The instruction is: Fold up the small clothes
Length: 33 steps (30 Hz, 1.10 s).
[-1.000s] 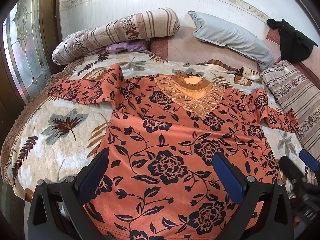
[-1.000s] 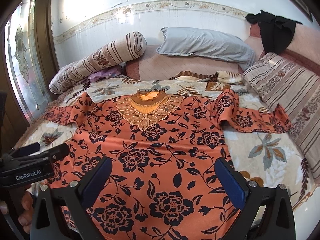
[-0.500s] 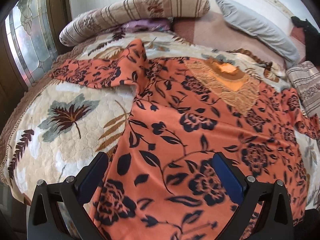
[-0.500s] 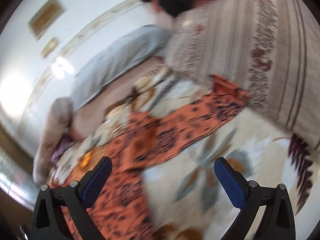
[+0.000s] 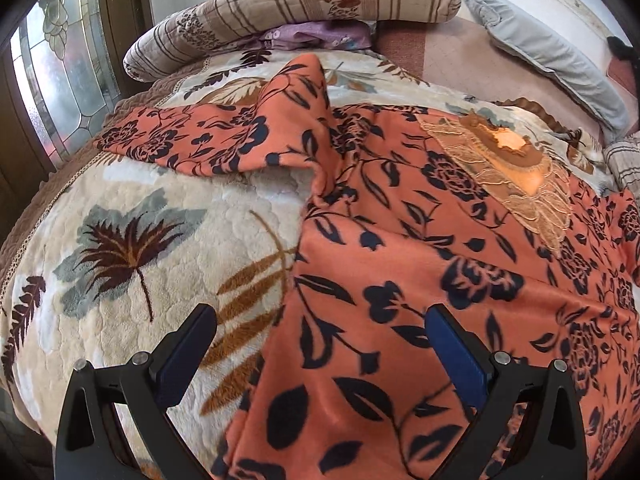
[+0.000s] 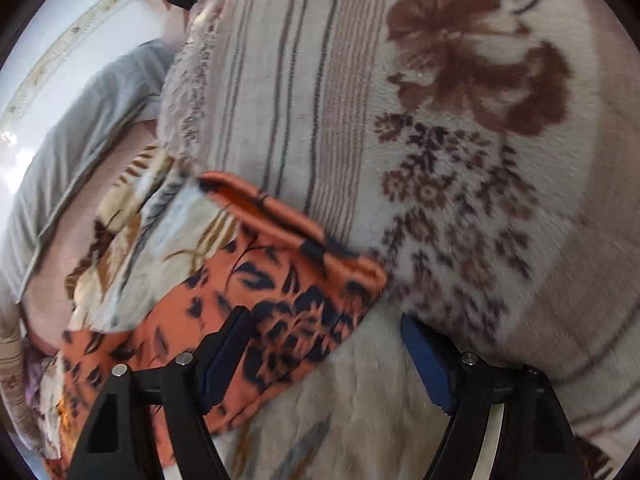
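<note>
- Flat on the leafy blanket (image 5: 132, 208): orange top (image 5: 400, 264) with dark blue flowers, lace at the neck.
- Left gripper (image 5: 320, 350) wide, holding nothing, over the top's side edge.
- Right gripper (image 6: 326, 344) closing around the sleeve (image 6: 280, 280), pads not pressing.

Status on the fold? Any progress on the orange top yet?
Done: the orange top lies spread flat on the blanket; no fold shows. In hand: the right gripper, jaws just closing but nothing clamped, is at the sleeve; the left gripper hangs open over the top's side edge. Left: both sleeves in, then the body folds.
</note>
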Tool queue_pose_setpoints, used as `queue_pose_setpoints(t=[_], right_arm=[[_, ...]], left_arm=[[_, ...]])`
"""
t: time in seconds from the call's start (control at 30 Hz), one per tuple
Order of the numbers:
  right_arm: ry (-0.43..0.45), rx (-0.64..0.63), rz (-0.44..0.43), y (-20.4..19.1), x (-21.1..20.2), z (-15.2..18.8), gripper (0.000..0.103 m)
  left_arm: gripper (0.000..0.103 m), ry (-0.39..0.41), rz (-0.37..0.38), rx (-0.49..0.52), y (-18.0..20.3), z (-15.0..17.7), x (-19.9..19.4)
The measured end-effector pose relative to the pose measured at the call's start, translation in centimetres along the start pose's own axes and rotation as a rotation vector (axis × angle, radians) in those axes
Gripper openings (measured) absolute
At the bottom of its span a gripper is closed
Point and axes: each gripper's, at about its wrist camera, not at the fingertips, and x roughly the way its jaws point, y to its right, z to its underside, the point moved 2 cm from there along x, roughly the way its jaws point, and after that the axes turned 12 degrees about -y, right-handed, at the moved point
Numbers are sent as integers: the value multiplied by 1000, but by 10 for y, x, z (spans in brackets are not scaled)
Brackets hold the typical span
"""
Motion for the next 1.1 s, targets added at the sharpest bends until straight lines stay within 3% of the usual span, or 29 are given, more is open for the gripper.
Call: queue_pose_setpoints(t=[0.07, 0.1, 0.13, 0.17, 0.27, 0.43, 0.67, 0.9, 1.03, 1.1], right_arm=[[9, -5, 12, -2, 5, -5, 78], [10, -11, 17, -4, 6, -7, 59], [5, -18, 24, -8, 7, -9, 21], [-6, -21, 29, -11, 8, -12, 15], [43, -63, 16, -30, -12, -16, 10], [186, -164, -36, -75, -95, -28, 9], [326, -341, -187, -182, -202, -19, 9], [327, -566, -393, -313, -236, 66, 9], [259, -694, -560, -388, -226, 149, 9], [212, -780, -632, -425, -210, 206, 9]], left_arm=[[103, -13, 11, -21, -5, -1, 6], [103, -22, 21, -34, -8, -2, 9], [103, -29, 32, -47, -10, -2, 11], [103, -28, 36, -50, -11, -3, 11], [103, -15, 41, -52, -12, -4, 10], [103, -7, 78, -70, -15, -6, 6], [103, 30, 133, -88, -20, -7, -8], [103, 61, 172, -118, -29, -10, -18], [103, 76, 171, -115, -31, -9, -22], [103, 78, 174, -117, -33, -9, -23]])
